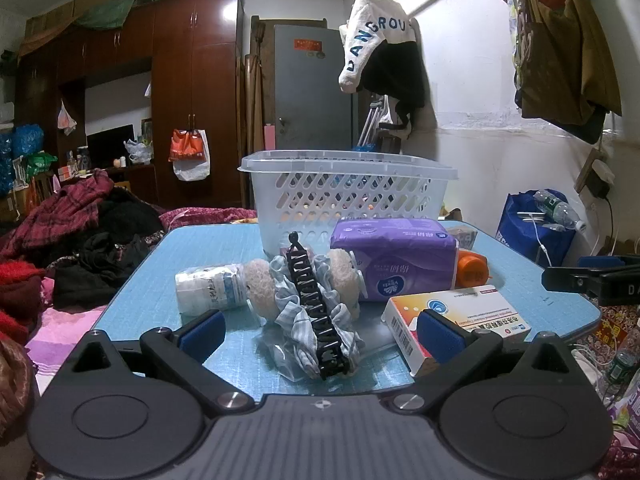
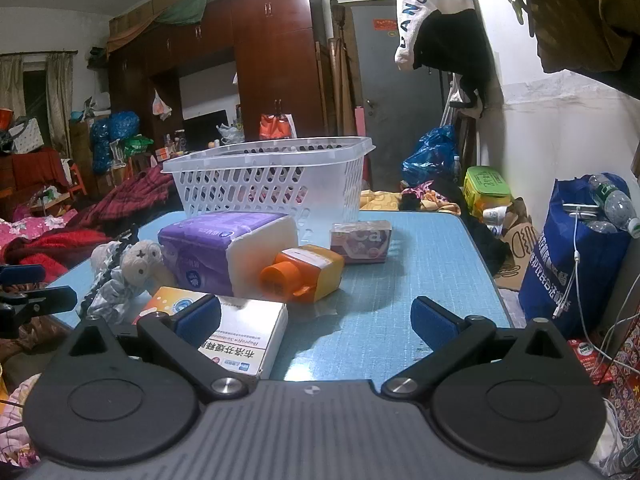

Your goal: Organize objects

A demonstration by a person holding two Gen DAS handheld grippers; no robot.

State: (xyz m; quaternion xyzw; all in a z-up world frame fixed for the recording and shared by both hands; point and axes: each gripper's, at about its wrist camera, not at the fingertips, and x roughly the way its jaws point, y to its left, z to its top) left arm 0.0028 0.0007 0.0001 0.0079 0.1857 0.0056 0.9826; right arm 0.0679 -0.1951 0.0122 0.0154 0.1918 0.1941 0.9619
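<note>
A white slotted basket point(image 1: 344, 196) point(image 2: 272, 184) stands at the far side of the blue table point(image 1: 168, 280) point(image 2: 432, 264). In front of it lie a purple tissue pack point(image 1: 396, 260) point(image 2: 224, 248), an orange bottle point(image 2: 304, 272) point(image 1: 472, 272), a white medicine box point(image 1: 452, 324) point(image 2: 236, 332), a small purple box point(image 2: 362, 242), a white bottle point(image 1: 208, 288), and a black claw clip point(image 1: 316, 312) on a blue scrunchie point(image 1: 296, 320) with fluffy toys. My left gripper point(image 1: 320, 334) stands open around the clip and scrunchie, touching nothing. My right gripper point(image 2: 316, 322) is open over bare table, its left finger above the medicine box.
Piled clothes and blankets point(image 1: 80, 232) lie left of the table. A blue bag point(image 2: 576, 264) with water bottles stands to the right by the wall. A wardrobe point(image 1: 192, 92) and a grey door point(image 1: 312, 88) are behind. The right gripper's fingers point(image 1: 592, 280) show at the left wrist view's right edge.
</note>
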